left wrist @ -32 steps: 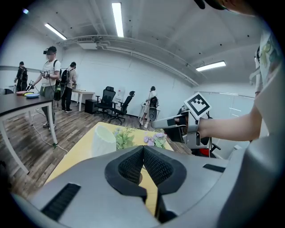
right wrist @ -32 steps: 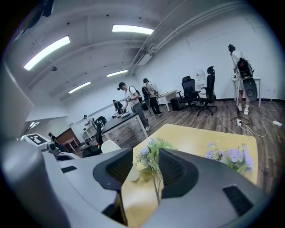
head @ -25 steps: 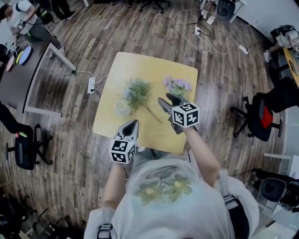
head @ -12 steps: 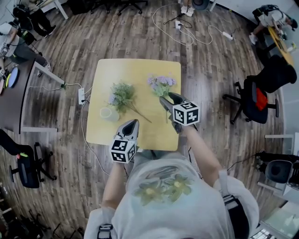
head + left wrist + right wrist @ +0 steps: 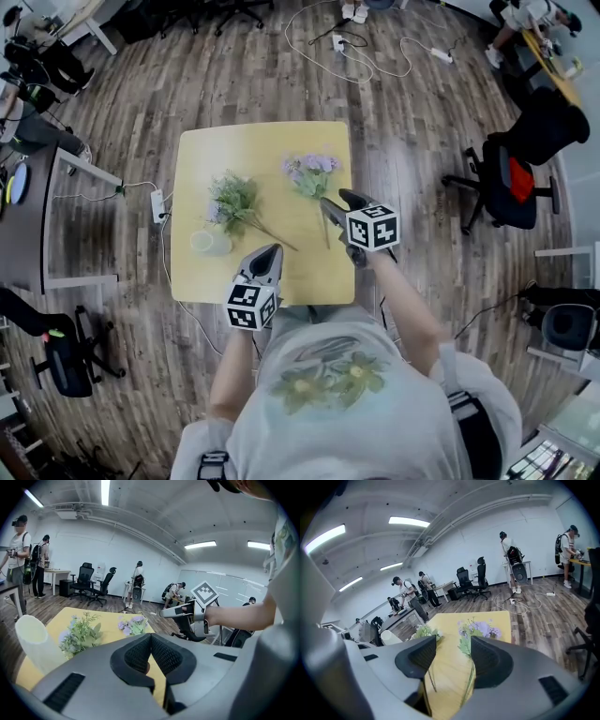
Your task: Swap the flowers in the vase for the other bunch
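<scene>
Right gripper [image 5: 333,197] tilted down, empty fingers [image 5: 330,212] newly widened

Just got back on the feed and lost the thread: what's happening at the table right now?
A person holds a tool in each hand over the near edge of the table. Both bunches lie on it: the green bunch beside the vase, the purple bunch to its right. The right tool, whose jaws have just been opening, is lined up on the purple bunch's stem without gripping it. The left tool is shut and empty.
</scene>
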A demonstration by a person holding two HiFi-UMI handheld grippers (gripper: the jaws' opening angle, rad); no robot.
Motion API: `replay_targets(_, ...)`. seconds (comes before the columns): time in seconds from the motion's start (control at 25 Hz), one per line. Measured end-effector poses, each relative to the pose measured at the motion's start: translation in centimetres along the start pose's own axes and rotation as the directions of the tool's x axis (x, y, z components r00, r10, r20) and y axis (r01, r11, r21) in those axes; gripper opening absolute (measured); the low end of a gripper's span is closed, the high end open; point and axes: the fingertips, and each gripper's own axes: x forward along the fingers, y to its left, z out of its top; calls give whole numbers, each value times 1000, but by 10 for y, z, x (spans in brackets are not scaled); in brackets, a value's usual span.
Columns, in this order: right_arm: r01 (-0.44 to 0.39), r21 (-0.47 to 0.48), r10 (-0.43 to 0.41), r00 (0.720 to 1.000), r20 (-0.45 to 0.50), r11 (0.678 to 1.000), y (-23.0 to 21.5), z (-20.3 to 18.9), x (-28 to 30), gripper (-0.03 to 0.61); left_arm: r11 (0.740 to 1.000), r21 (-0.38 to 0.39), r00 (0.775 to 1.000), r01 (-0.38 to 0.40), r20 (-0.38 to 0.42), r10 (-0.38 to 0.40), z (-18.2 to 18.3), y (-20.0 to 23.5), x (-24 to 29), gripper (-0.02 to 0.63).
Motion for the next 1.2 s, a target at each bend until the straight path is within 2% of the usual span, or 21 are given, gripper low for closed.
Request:
replay_targets(0.56, 52, 61, -46, 994, -94, 997, -43, -13, 41, 221, 999, -20, 997, 48, -63, -49, 4, 12, 43, 18)
replay_targets(0.8, 53, 128, -38, 992, -123, 990, -61, -20, 75, 221, 998, -34, 996, 46, -80, -48, 2, 28, 60, 18)
replay_targets(1.2, 122, 123, -95, 974, -207, 985, -81, -31, 132, 222, 996, -73, 992, 47, -110, -55, -5, 55, 75, 18)
